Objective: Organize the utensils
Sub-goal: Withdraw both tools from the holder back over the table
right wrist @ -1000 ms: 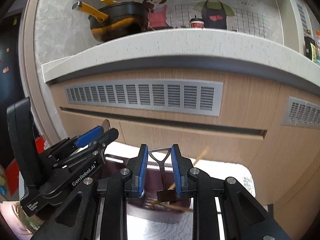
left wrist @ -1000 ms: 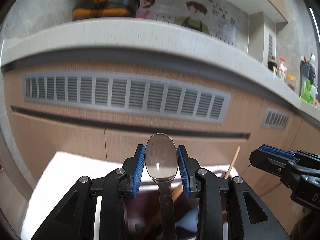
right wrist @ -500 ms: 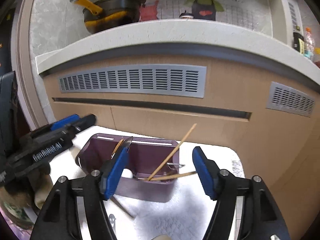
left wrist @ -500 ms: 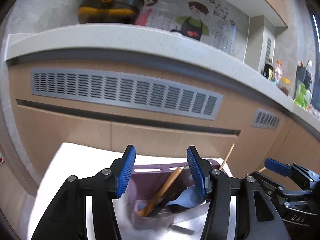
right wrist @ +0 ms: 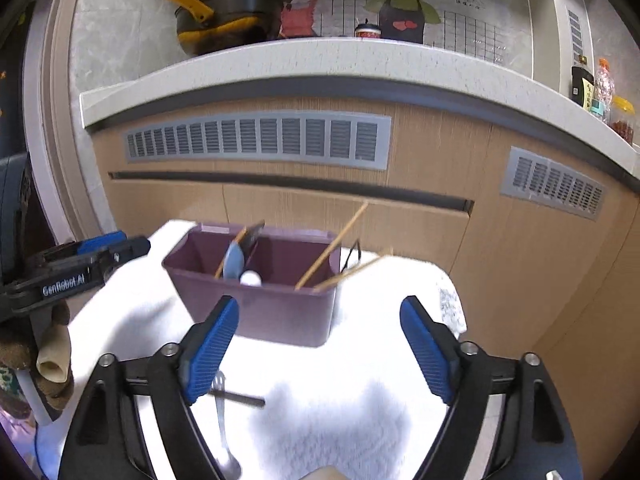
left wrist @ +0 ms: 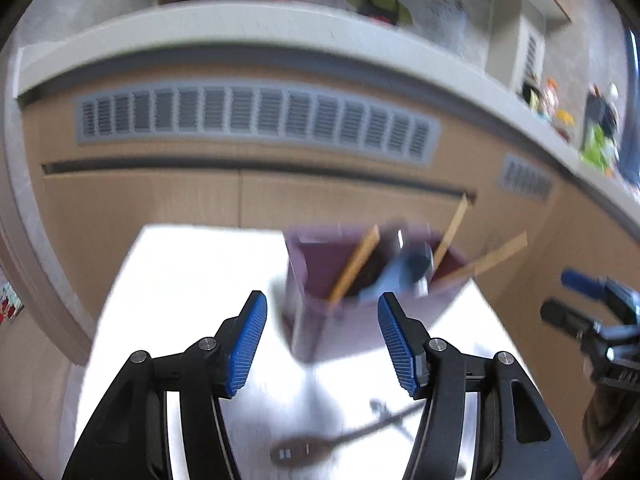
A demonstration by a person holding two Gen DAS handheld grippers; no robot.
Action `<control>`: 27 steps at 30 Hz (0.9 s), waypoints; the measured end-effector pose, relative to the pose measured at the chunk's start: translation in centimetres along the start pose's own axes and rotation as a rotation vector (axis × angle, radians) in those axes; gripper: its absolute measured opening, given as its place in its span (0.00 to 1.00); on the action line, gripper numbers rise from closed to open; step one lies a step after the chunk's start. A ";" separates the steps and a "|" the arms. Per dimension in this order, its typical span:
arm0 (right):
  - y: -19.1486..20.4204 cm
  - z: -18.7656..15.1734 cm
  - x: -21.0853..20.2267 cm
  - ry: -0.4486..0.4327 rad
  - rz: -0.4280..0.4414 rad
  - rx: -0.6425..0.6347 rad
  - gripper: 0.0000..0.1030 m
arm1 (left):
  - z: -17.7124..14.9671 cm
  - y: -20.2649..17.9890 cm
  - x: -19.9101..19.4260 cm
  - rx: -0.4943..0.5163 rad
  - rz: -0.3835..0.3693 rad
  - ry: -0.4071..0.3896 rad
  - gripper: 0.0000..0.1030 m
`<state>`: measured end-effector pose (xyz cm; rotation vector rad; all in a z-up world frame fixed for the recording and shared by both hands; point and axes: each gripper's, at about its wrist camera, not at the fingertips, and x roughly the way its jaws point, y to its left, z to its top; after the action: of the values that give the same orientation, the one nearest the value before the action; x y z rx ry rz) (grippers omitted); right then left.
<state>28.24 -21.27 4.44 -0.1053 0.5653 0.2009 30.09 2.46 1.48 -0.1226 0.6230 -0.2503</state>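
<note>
Claws point(left wrist: 320, 336) point(right wrist: 318, 350) — now empty, apart.

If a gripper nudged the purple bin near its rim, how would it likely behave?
The bin looks like thin plastic, so probably light and easy to slide on the white towel. It stands tall on a narrower base, so a high push might tip it. The chopsticks lean loosely over the rim and would likely shift or fall.
</note>
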 end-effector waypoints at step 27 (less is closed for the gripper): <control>0.2 -14.5 2.5 0.391 0.133 0.145 0.87 | -13.2 -2.8 -0.7 0.158 -0.186 0.418 0.60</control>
<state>22.74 -22.91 -9.10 0.0363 0.9753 0.2701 21.17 -0.50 -8.22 0.0270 1.0057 -0.5117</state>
